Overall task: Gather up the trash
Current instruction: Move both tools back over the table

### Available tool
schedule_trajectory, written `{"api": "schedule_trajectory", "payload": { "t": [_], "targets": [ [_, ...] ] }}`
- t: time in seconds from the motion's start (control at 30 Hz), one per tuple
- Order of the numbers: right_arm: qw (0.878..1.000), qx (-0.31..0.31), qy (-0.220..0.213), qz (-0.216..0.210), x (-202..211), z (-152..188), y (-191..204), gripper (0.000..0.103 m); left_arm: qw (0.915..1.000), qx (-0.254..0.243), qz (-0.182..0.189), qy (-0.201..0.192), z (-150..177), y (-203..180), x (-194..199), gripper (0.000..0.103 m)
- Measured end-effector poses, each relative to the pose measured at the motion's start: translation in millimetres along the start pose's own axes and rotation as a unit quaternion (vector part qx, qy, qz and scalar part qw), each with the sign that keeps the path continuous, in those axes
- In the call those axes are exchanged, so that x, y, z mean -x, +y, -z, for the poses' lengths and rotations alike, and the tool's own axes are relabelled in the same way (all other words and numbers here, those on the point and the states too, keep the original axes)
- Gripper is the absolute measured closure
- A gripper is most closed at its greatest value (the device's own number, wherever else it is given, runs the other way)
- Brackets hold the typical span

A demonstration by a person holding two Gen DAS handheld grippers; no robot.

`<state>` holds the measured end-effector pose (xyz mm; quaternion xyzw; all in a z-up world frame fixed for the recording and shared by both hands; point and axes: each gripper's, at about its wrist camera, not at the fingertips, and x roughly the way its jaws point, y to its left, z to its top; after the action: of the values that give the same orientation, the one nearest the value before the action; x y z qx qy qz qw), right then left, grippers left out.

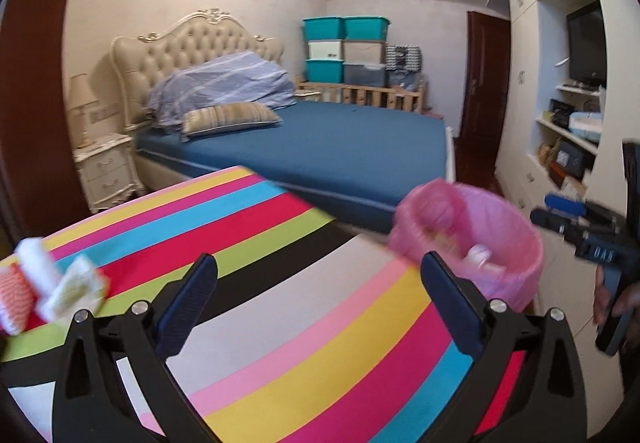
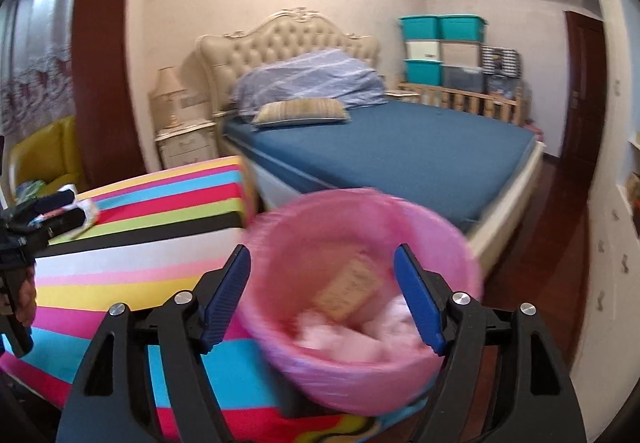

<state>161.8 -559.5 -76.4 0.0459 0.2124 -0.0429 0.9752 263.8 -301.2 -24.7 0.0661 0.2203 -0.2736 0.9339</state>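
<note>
Left wrist view: my left gripper [image 1: 320, 299] stands wide open with nothing between its pads, over the striped cloth [image 1: 280, 303]. Small wrappers [image 1: 48, 287], white, orange-checked and pale yellow, lie blurred at the left edge of the frame. The pink-lined bin [image 1: 480, 239] sits at right of centre, just beside the cloth's edge, with pale scraps inside. My right gripper [image 1: 560, 219] enters at the far right, fingers apart. White characters on its body are too blurred to read.

Right wrist view: my right gripper [image 2: 322, 295] is open and holds nothing, its pads framing the bin [image 2: 280, 243] at lower centre. Only here do I see a tan card [image 2: 348, 289] among pink-white scraps; its print is unreadable. My left gripper [image 2: 60, 211] shows at left, near the wrappers [image 2: 88, 209].
</note>
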Motion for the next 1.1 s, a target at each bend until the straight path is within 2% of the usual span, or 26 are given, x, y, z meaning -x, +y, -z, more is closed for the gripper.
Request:
{"api": "schedule_trajectory", "payload": {
  "t": [0.27,0.5,0.67,0.87,1.0,1.1],
  "targets": [
    [0.995,0.039,0.026,-0.085,-36,-8,101,0.030,0.9951,0.007,-0.096,0.023,51,88,65,0.005],
    [0.985,0.072,0.048,-0.149,-57,-6,199,0.026,0.9800,0.061,-0.187,0.031,81,169,123,0.005],
    [0.978,0.088,0.059,-0.179,-70,-8,270,0.021,0.9636,0.081,-0.252,0.039,98,221,163,0.005],
    [0.973,0.103,0.070,-0.195,-90,-13,348,0.018,0.9477,0.109,-0.298,0.040,115,277,199,0.005],
    [0.972,0.091,0.083,-0.200,-109,-19,385,0.018,0.9409,0.129,-0.309,0.050,122,315,212,0.005],
    [0.973,0.081,0.092,-0.195,-126,-24,409,0.018,0.9378,0.137,-0.313,0.062,122,328,208,0.005]
  ]
}}
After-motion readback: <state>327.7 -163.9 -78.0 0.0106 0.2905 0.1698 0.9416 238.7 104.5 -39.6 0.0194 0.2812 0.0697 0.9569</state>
